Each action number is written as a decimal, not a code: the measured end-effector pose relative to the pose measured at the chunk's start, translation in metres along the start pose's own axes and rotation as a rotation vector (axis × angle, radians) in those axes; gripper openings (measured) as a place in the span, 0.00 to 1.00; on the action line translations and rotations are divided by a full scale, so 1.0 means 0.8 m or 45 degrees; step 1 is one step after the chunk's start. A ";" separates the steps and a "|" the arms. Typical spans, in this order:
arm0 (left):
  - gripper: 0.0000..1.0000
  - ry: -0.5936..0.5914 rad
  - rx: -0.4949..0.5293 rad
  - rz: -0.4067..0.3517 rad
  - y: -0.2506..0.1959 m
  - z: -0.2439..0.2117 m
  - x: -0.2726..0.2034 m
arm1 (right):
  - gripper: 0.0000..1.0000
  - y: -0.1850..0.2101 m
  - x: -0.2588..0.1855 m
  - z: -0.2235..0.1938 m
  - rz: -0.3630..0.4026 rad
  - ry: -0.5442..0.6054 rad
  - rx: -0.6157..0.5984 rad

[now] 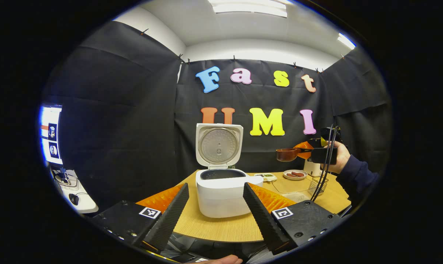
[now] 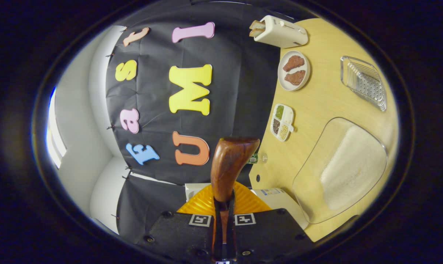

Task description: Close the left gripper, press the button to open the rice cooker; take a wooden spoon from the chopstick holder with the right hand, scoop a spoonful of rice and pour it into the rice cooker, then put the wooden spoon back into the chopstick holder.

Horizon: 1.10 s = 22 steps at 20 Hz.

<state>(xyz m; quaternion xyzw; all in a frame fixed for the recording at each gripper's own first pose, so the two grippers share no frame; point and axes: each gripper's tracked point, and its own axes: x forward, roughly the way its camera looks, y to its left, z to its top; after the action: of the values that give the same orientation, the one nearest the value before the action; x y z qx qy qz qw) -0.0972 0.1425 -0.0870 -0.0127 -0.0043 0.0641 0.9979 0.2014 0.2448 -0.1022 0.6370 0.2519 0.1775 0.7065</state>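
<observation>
In the left gripper view, the left gripper [image 1: 215,205] stands wide apart, holding nothing, its fingers flanking the white rice cooker [image 1: 223,196] on the wooden table [image 1: 221,227]. The cooker's lid [image 1: 218,145] stands upright, the inner pot exposed. Farther right, a hand [image 1: 339,157] holds the right gripper [image 1: 309,150] above the table, the wooden spoon [image 1: 288,154] pointing towards the cooker. In the right gripper view, the right gripper [image 2: 224,216] is clamped narrowly on the spoon's handle; right of it lie a seasoning dish [image 2: 282,122], a plate of meat [image 2: 294,70], a toaster [image 2: 280,31] and a clear tray of rice [image 2: 344,168].
</observation>
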 end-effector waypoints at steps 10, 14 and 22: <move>0.94 -0.043 0.007 0.054 0.043 0.017 -0.008 | 0.10 0.031 0.116 -0.110 -0.101 0.118 -0.209; 0.94 -0.041 0.001 0.088 0.064 0.011 -0.012 | 0.10 0.034 0.156 -0.154 -0.137 0.167 -0.361; 0.94 -0.032 -0.045 0.093 0.079 0.006 -0.022 | 0.10 0.017 0.213 -0.187 -0.259 0.151 -0.760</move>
<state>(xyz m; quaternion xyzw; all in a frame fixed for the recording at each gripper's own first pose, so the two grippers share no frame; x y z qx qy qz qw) -0.1228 0.2034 -0.0839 -0.0296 -0.0177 0.1005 0.9943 0.2534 0.4656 -0.1200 0.3619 0.2920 0.2089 0.8603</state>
